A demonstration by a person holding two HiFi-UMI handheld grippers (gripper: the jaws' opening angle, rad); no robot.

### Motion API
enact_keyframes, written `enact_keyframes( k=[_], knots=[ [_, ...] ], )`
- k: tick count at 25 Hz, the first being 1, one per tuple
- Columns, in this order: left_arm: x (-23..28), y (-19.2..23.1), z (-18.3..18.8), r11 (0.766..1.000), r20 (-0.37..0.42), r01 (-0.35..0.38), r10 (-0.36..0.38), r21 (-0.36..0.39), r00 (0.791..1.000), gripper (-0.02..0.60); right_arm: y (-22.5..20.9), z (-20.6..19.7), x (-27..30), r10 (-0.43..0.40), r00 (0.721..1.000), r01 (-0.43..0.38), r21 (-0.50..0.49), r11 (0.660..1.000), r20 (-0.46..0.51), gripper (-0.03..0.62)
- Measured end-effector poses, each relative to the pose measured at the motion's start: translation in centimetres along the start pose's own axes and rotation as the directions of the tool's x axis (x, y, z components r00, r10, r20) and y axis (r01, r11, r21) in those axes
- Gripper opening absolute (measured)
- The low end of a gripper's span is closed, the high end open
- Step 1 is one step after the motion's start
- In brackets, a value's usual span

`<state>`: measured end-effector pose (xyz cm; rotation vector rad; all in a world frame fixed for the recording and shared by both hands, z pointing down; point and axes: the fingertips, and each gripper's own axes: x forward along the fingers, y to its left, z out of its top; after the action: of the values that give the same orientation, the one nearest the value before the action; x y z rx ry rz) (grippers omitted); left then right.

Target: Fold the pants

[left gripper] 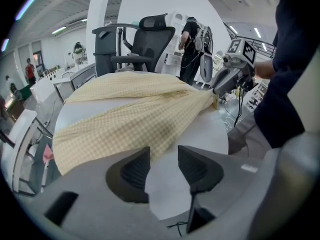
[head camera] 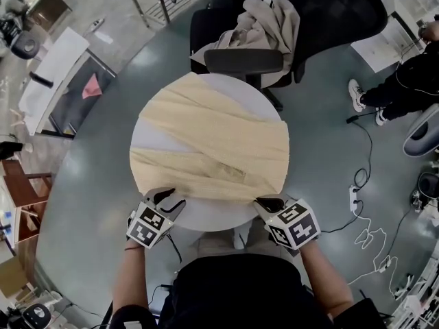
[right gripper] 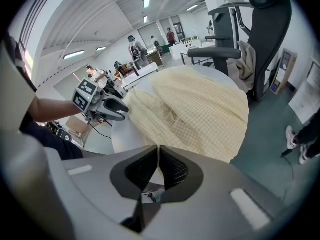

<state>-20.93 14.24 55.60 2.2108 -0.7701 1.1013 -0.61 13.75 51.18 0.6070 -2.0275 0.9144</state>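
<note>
pants (head camera: 212, 142): pale yellow checked fabric, spread flat across the round white table (head camera: 154, 139), covering most of the top; the far part hangs over the table's far edge, and a bare white crescent shows at the table's left and near rim

handling, as a judgement: thin, light, fully limp. It won't hold any shape, slides easily on the smooth tabletop, and is not fragile. Best taken at corners or hems along the table's near edge, one gripper per corner, so the fold carries over evenly

right gripper (head camera: 269, 204): at the table's near-right rim, jaws clamped together on the near-right corner of the pants; from the left gripper view the cloth tapers to a point at its tips

left gripper (head camera: 167, 199): at the table's near-left rim, jaws standing apart, only bare tabletop between them, with the cloth edge just beyond. It is gripping nothing

room: open workshop with a smooth grey floor (head camera: 89, 184). A black office chair (head camera: 243, 60) with a beige garment over it stands just behind the table, cables (head camera: 363, 232) lie on the floor to the table's right, and other people are well apart from the table
</note>
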Motion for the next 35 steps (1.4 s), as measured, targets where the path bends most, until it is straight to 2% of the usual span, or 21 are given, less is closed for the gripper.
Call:
enact_keyframes(
  k=[5, 12, 17, 20, 21, 22, 23, 28, 35],
  knots=[
    [-1.4, 1.6, -0.2, 0.996, 0.009, -0.082, 0.082, 0.023, 0.997, 0.177, 1.0, 0.7, -1.2, 0.007, 1.000, -0.007, -0.011, 1.000, -0.027, 0.014],
    [-0.9, 2.6, -1.3, 0.984, -0.010, -0.149, 0.150, 0.093, 0.989, 0.207, 2.1, 2.3, -2.8, 0.049, 0.999, -0.049, 0.059, 0.997, -0.002, 0.014],
    [-0.8, 3.1, -1.1, 0.981, 0.008, -0.181, 0.181, 0.064, 0.983, 0.204, 2.7, 2.7, -3.5, 0.060, 0.998, -0.060, 0.062, 0.996, 0.000, 0.014],
    [-0.9, 3.4, -0.8, 0.979, 0.010, -0.200, 0.200, 0.039, 0.980, 0.156, 2.9, 2.8, -3.8, 0.058, 0.998, -0.058, 0.060, 0.997, 0.004, 0.014],
    [-0.9, 3.6, -0.7, 0.976, 0.008, -0.212, 0.212, 0.043, 0.977, 0.120, 2.9, 2.8, -3.8, 0.056, 0.998, -0.056, 0.057, 0.997, 0.006, 0.014],
    [-1.0, 3.7, -0.6, 0.973, 0.008, -0.224, 0.223, 0.049, 0.975, 0.048, 2.9, 2.8, -3.9, 0.055, 0.998, -0.056, 0.055, 0.997, 0.007, 0.014],
    [-1.1, 3.9, -0.6, 0.972, 0.010, -0.230, 0.230, 0.052, 0.973, 0.024, 3.0, 2.7, -3.9, 0.056, 0.998, -0.056, 0.053, 0.997, 0.008, 0.014],
    [-2.6, 4.1, 0.2, 0.978, 0.028, -0.205, 0.204, 0.034, 0.979, 0.006, 3.2, 2.3, -3.9, 0.053, 0.999, -0.053, 0.044, 0.998, 0.012, 0.014],
    [-6.7, 4.7, 1.5, 0.984, 0.033, -0.177, 0.176, 0.034, 0.984, 0.006, 4.7, 1.4, -3.5, 0.044, 0.999, -0.044, -0.037, 0.998, -0.013, 0.014]
  ],
)
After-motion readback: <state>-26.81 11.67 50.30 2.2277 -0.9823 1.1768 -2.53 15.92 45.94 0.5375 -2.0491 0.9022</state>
